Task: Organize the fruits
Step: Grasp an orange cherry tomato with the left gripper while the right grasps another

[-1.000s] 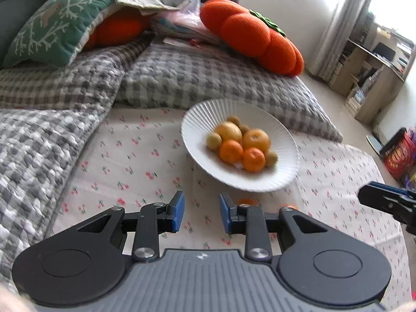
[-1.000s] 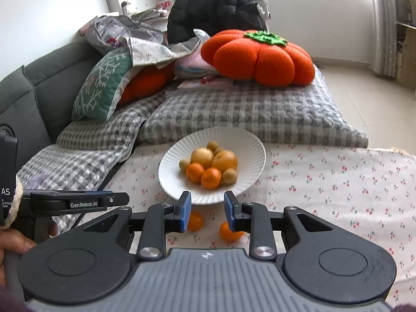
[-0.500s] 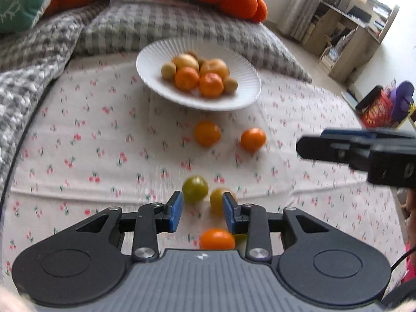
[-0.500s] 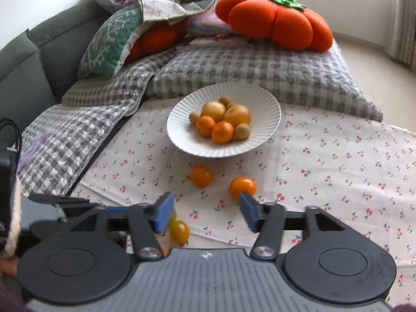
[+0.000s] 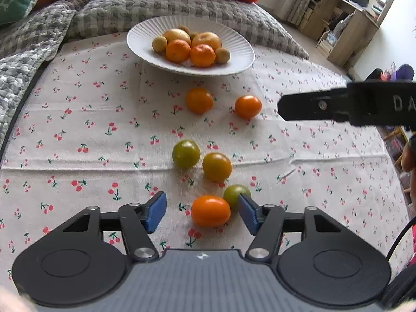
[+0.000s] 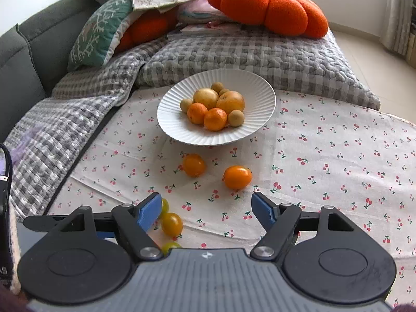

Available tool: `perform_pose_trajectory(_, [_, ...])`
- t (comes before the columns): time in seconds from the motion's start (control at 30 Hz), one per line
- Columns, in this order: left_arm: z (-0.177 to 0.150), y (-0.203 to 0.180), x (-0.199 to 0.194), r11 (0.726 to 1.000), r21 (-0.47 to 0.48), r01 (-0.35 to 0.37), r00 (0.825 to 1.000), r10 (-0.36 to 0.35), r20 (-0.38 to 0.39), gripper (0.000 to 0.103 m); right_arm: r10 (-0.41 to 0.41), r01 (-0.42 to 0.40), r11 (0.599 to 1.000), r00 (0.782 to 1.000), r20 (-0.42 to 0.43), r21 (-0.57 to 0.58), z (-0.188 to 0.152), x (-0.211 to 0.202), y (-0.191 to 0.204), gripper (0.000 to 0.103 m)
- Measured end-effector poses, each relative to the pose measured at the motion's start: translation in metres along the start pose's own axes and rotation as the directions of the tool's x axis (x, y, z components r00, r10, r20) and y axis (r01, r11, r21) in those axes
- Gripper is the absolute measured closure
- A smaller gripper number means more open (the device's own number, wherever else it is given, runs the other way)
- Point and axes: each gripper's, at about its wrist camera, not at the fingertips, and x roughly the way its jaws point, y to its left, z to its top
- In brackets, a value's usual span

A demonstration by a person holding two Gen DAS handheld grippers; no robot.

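Observation:
A white ribbed plate (image 5: 234,52) (image 6: 254,88) holds several oranges and small yellowish fruits. Loose small fruits lie on the cherry-print cloth in front of it. My left gripper (image 5: 202,212) is open, its jaws either side of an orange fruit (image 5: 210,210); a green one (image 5: 235,195) touches its right pad. Two greenish-yellow fruits (image 5: 186,154) (image 5: 217,167) lie just ahead, and two orange ones (image 5: 199,100) (image 5: 247,106) lie nearer the plate. My right gripper (image 6: 205,210) is open and empty, short of an orange fruit (image 6: 237,176) and another (image 6: 194,165).
The cherry-print cloth (image 6: 338,156) covers the surface. Grey checked quilts (image 6: 247,52) and cushions, one a large orange pumpkin (image 6: 270,7), lie behind the plate. The right gripper's side (image 5: 345,106) reaches in at the right of the left wrist view. Wooden shelves (image 5: 345,23) stand far right.
Both grippers have pulled back and tilted down, bringing the loose fruits into view. Both have opened wider. The left jaws now flank the orange fruit.

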Motion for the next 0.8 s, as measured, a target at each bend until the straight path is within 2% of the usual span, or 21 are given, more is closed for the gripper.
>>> perform_pose_trajectory(0.37, [-0.007,-0.001,0.017,1.0,-0.009,0.021,0.999,-0.022,-0.032,0.04,-0.049,0.049,0.999,0.999,-0.014,0.01,0.003,0.021,-0.01,0.03])
perform_pose_trajectory(0.4, [-0.007,-0.001,0.016,1.0,-0.007,0.028,0.999,-0.029,-0.03,0.042,-0.059,0.059,0.998,0.998,-0.011,0.012,0.004,0.023,-0.013,0.03])
perform_pose_trajectory(0.53, [-0.007,0.0,0.017,0.997,-0.016,0.069,0.997,-0.07,-0.035,0.061,-0.096,0.096,0.995,0.995,0.007,0.029,0.008,0.034,-0.024,0.032])
perform_pose_trajectory(0.63, [-0.007,0.0,0.016,0.997,-0.014,0.071,0.997,-0.071,-0.036,0.069,-0.125,0.124,0.992,0.992,0.012,0.034,0.01,0.045,-0.03,0.035])
perform_pose_trajectory(0.8, [-0.006,0.003,0.016,0.995,-0.034,0.09,0.995,-0.091,-0.043,0.07,-0.127,0.127,0.992,0.992,0.024,0.006,0.009,0.061,-0.029,0.041])
